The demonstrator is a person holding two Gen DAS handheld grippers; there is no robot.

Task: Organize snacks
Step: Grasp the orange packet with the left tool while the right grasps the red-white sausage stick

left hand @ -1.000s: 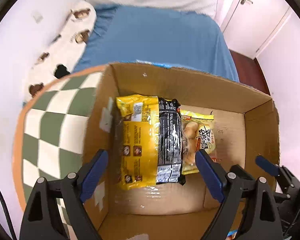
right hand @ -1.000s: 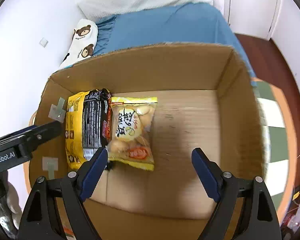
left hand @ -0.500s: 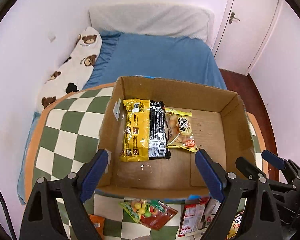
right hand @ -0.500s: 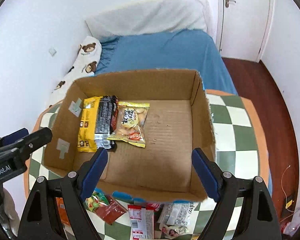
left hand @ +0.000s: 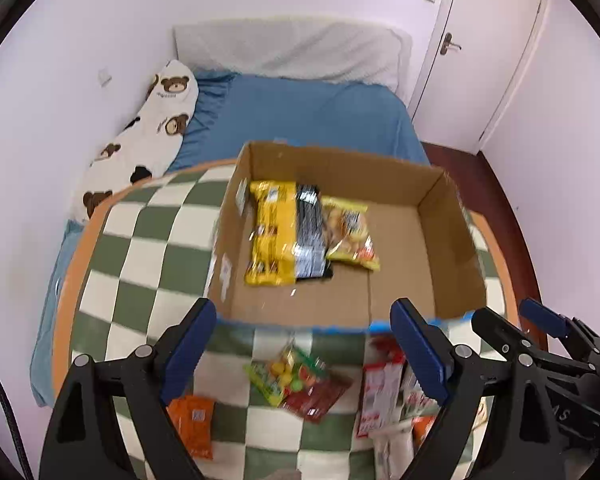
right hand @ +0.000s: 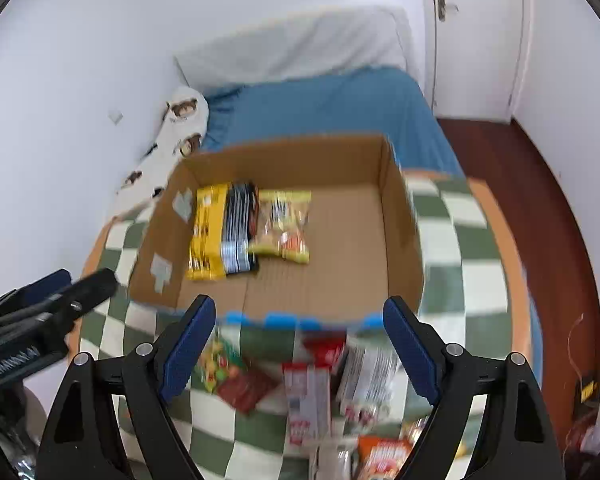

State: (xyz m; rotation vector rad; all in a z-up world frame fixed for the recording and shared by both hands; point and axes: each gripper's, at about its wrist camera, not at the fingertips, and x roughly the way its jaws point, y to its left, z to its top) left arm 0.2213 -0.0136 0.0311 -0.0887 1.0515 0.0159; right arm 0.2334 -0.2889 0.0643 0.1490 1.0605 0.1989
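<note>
Left wrist view: blue bed (left hand: 300, 116) behind the round checkered table (left hand: 148, 248). On it, an open cardboard box (left hand: 444, 240) holds a yellow-black noodle pack (left hand: 284, 232) and yellow snack bag (left hand: 350, 236) at its left, floor bare to the right. Loose snack packets (left hand: 300, 380) lie before its near wall. Left tool (left hand: 304, 352) and right tool (right hand: 296, 352) hang apart, empty, above them.
</note>
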